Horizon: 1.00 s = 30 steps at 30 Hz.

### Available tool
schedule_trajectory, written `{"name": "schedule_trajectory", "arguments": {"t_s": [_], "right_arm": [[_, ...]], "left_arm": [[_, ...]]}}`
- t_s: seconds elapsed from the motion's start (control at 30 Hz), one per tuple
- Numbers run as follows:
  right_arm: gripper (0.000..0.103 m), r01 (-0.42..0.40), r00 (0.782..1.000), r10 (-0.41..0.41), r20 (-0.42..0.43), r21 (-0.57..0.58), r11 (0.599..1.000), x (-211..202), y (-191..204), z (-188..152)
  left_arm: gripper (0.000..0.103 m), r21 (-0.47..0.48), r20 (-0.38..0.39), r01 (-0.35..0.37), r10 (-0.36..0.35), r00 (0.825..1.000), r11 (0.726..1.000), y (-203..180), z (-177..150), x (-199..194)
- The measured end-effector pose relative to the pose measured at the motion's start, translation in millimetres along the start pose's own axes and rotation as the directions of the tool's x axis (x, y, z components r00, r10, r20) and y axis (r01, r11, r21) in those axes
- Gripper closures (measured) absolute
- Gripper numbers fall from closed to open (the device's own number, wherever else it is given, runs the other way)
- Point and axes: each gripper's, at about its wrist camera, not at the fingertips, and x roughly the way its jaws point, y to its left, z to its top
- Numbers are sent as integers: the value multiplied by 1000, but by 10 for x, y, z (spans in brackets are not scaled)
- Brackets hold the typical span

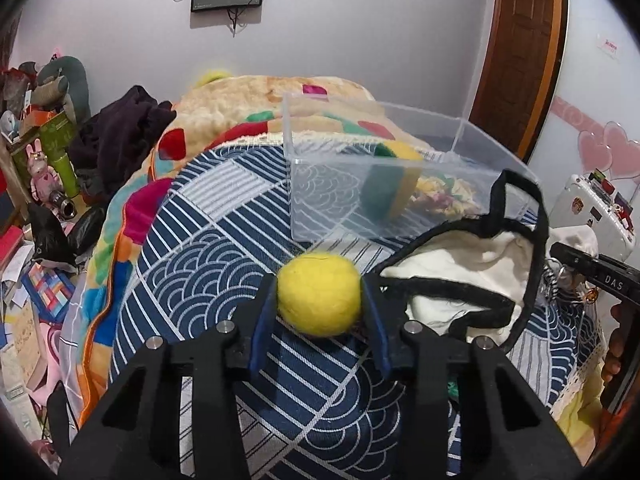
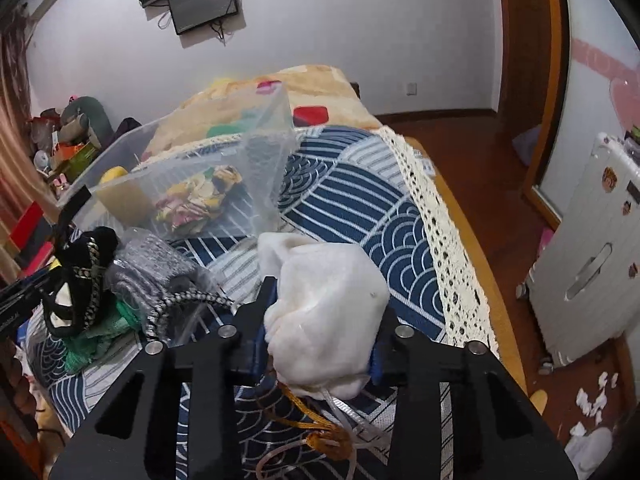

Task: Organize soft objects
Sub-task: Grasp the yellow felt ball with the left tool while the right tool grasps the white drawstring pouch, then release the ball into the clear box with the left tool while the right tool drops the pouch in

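My left gripper (image 1: 319,294) is shut on a yellow felt ball (image 1: 319,295) and holds it above the blue patterned cloth (image 1: 208,272), just in front of a clear plastic box (image 1: 340,184). The box holds a green-and-yellow sponge (image 1: 394,184) and a floral cloth (image 1: 444,196). My right gripper (image 2: 326,304) is shut on a white soft pouch (image 2: 326,304) with a gold cord (image 2: 316,428) hanging below. The box also shows in the right wrist view (image 2: 224,172), ahead to the left.
A white bag with black trim (image 1: 472,276) lies right of the ball. Grey knit cloth (image 2: 160,268), a black braided strap (image 2: 84,280) and green fabric (image 2: 104,336) lie left of the pouch. The bed edge (image 2: 460,248) drops to a wooden floor. A white suitcase (image 2: 588,264) stands right.
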Motion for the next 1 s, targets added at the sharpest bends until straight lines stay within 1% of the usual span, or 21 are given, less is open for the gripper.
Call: {"name": "schedule_trajectory", "arguments": {"t_s": [0.27,0.47,0.63,0.73,0.83,0.93,1.0], "right_arm": [[70,-37,994,38,104,-5,999,-279,87,184],[70,-54,983,61,176,-46,997,-434,245,375],[70,-89,969,105,224,-77,993,-474,379,549],[70,-111,961,133,242,-102,989,-471,473,630],[70,-116,956,145,256,-126,985,-448,566,703],[70,-128,951,163,264,-144,981,-384,671,796],[70,-131,950,170,264,-157,979,-331,731,846]], "left_arm": [[62,10,81,11,-12,997,1000,-21,198,-243],[62,32,141,12,-16,990,999,-74,439,-353],[61,49,178,10,-18,984,999,-119,638,-384],[61,54,182,10,-20,983,998,-147,715,-352],[61,55,164,16,-25,986,998,-144,788,-252],[61,66,145,-1,-9,989,998,-150,849,-118],[61,68,130,3,-12,991,998,-161,869,-40]]}}
